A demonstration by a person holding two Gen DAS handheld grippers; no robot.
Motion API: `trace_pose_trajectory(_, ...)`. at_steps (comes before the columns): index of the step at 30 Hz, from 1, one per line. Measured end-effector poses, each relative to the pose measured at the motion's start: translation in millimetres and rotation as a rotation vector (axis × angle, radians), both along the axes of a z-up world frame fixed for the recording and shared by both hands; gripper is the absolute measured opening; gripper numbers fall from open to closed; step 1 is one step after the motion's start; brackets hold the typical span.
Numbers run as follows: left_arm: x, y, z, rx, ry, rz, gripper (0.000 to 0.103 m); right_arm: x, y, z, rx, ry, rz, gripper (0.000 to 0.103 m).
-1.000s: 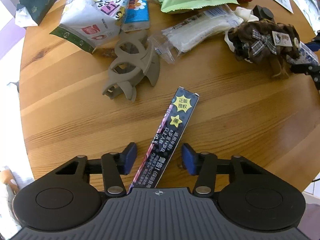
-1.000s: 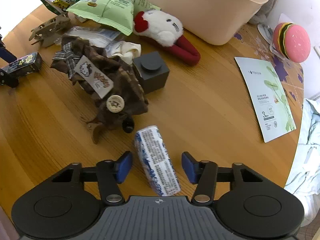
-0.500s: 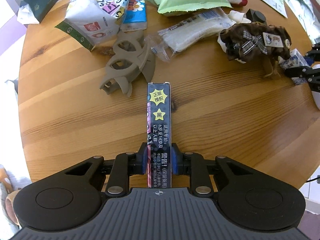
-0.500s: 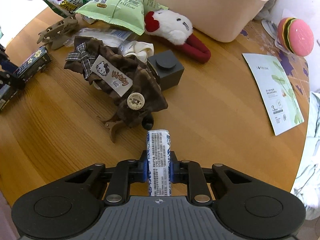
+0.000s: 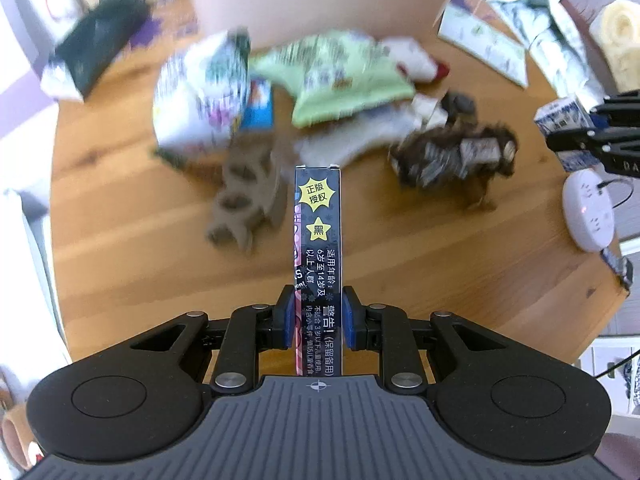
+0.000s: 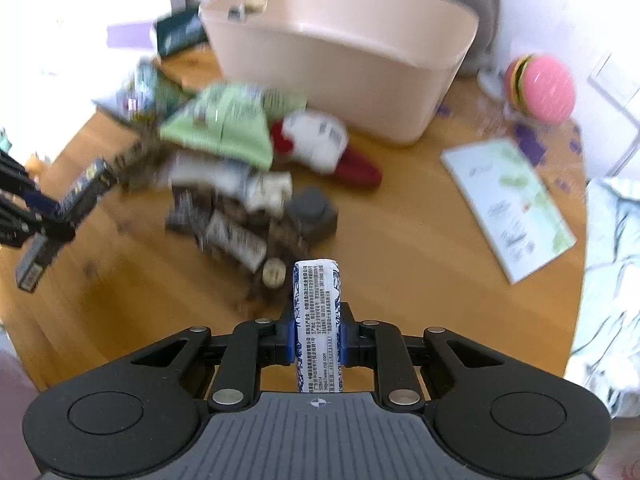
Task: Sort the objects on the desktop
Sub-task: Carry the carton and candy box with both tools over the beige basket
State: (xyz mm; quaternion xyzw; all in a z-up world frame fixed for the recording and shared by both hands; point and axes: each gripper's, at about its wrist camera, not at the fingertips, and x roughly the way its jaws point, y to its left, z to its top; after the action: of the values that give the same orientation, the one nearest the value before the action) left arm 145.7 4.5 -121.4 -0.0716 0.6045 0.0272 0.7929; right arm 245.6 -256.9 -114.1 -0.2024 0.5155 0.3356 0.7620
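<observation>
The long black box with yellow star stickers runs up the centre of the left wrist view, its near end pinched between the blue pads of the left gripper, which is pressed against both long sides. It looks like thin printed card: light, stiff along its length, but easy to crush if squeezed hard. The hold sits low on the box, so the far end sticks out a long way and may swing; a grip nearer the middle would probably steady it. In the right wrist view the same box shows at the left edge of the frame, lifted clear of the wooden table.

The small white packet with blue print stands in the lower centre of the right wrist view, clamped between the pads of the right gripper. Its wrapper looks glossy and rounded at the top, so it is likely soft, light and a little slippery; the hold across its narrow sides, around mid-length, seems sound.

Beyond both, the scene is blurred. The beige bin fills the upper centre of the right view and is probably where these go. In front of it lie a green snack bag, a white and red plush toy, a brown fabric item, a grey block and a tan hair claw. A leaflet lies at right, a pink burger toy at upper right.
</observation>
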Motion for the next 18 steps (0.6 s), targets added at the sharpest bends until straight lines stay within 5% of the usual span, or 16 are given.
trace_pose_trajectory(7, 16.9, 10.0, 54.9, 0.029, -0.111, 0.0, 0.023, 25.0, 9.6, 35.9, 0.059, -0.09, -0.002, 0.019)
trace_pose_trajectory(18, 80.7, 30.1, 93.4, 0.131, -0.229, 0.095, 0.023, 73.0, 11.8, 75.1, 0.143, -0.216, -0.043, 0.019)
